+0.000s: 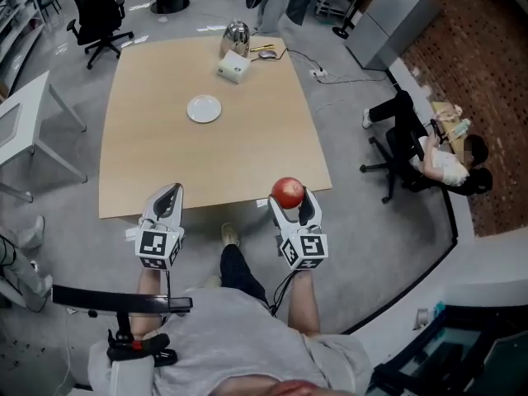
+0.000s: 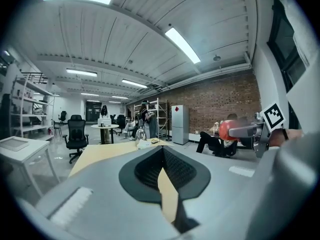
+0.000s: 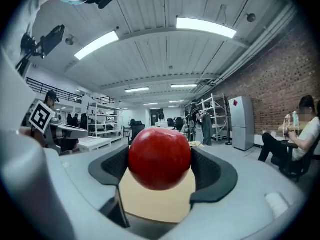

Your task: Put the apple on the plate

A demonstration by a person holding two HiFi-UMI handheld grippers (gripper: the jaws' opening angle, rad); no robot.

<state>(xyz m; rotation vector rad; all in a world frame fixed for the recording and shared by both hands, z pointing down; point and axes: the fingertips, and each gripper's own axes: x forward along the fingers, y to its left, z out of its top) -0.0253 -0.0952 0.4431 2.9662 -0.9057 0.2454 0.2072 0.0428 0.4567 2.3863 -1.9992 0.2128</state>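
- Carrying is the step in hand: the right gripper (image 1: 290,198) has its two dark pads clamped on the red apple (image 3: 160,158) and holds it in the air just off the near edge of the table (image 1: 157,163), close to the person's body.
- The left gripper (image 1: 168,195) hovers at the same near edge, well apart from the right one. Its jaws are drawn together to a thin slit with nothing between them, so it takes no part in this step.
- The white plate (image 1: 204,108) lies bare on the far half of the table, well apart from the apple and a little to the left of the right gripper's line.
- Beyond the plate, a white box (image 1: 234,67) and a shiny metal vessel (image 1: 237,34) stand near the far edge, and neither seems to block the way.
- By my reading, the pick-up is done and the placing is not yet begun.
- The next move calls for a long reach forward and slightly left over the tabletop, then a descent until the apple rests on the plate's middle.
- Only then should the jaws part, and low down, since a round apple let go from any height would likely roll off the shallow rim.
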